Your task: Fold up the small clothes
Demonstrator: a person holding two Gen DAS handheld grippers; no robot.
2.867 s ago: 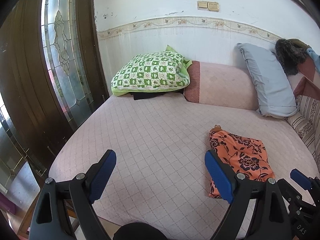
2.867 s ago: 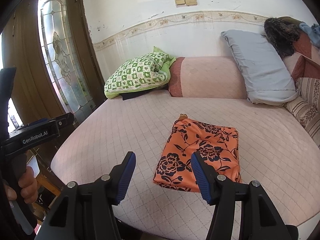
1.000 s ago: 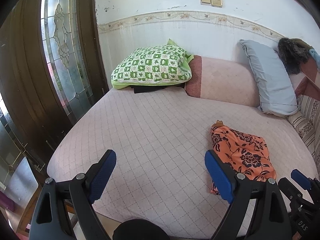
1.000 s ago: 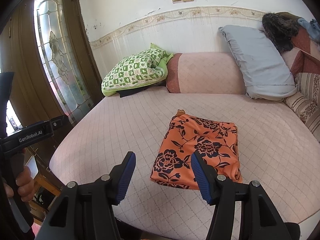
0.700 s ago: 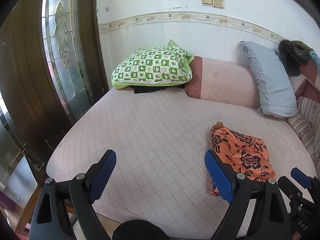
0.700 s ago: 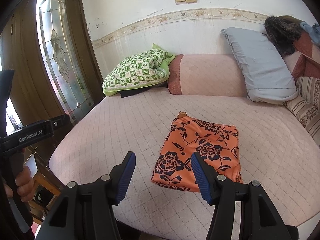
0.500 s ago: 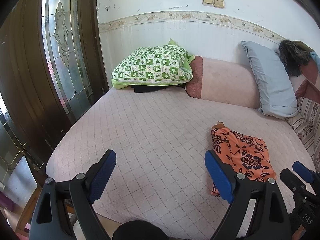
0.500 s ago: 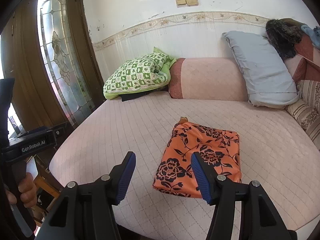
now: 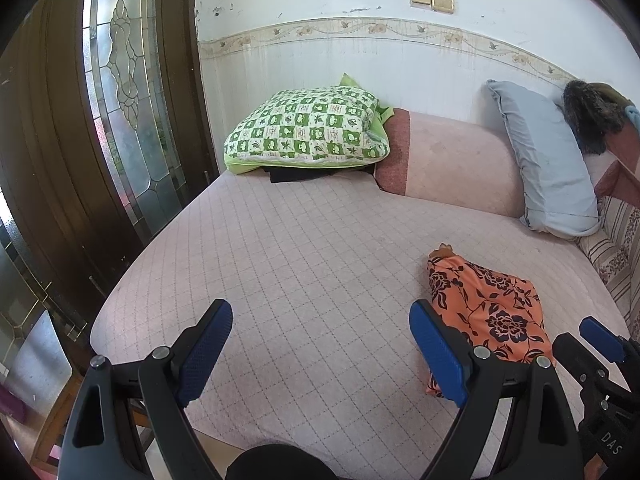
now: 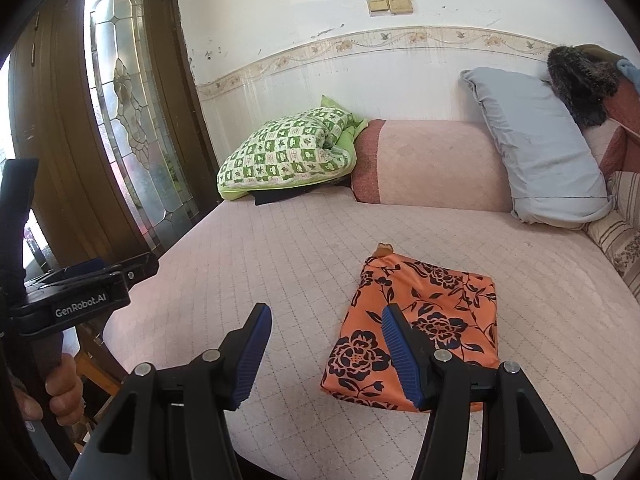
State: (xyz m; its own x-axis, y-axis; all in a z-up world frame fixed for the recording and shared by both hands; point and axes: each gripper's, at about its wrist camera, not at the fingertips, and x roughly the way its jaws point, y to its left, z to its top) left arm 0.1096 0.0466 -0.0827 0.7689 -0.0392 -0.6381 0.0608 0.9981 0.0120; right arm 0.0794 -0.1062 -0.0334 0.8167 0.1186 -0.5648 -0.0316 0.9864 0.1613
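Two tools hang over the near edge of the bed, both with their blue-padded jaws spread wide and gripping nothing. The left tool (image 9: 320,354) sits above bare quilted cover, and the right tool (image 10: 326,352) has its right finger in line with the near left part of the folded cloth, above it and not touching as far as the view shows. In the right wrist view the left tool's body shows at the far left, held by the person's left hand (image 10: 60,390).

On the pink quilted bed (image 9: 300,264) lies the orange cloth with black flowers (image 10: 424,320), folded into a neat rectangle, flat on the cover, toward the right side and near the front edge. A small tan tab pokes out at its far left corner.

Further back, a green and white checked pillow (image 9: 308,132) rests on something dark at the head of the bed, on the left. Just beside it a long pink bolster (image 9: 452,164) lies against the wall. A pale blue pillow (image 9: 544,160) leans upright to the right of that, with a dark furry thing (image 9: 592,116) behind its top. A brown door with patterned glass (image 9: 120,92) stands at the left.
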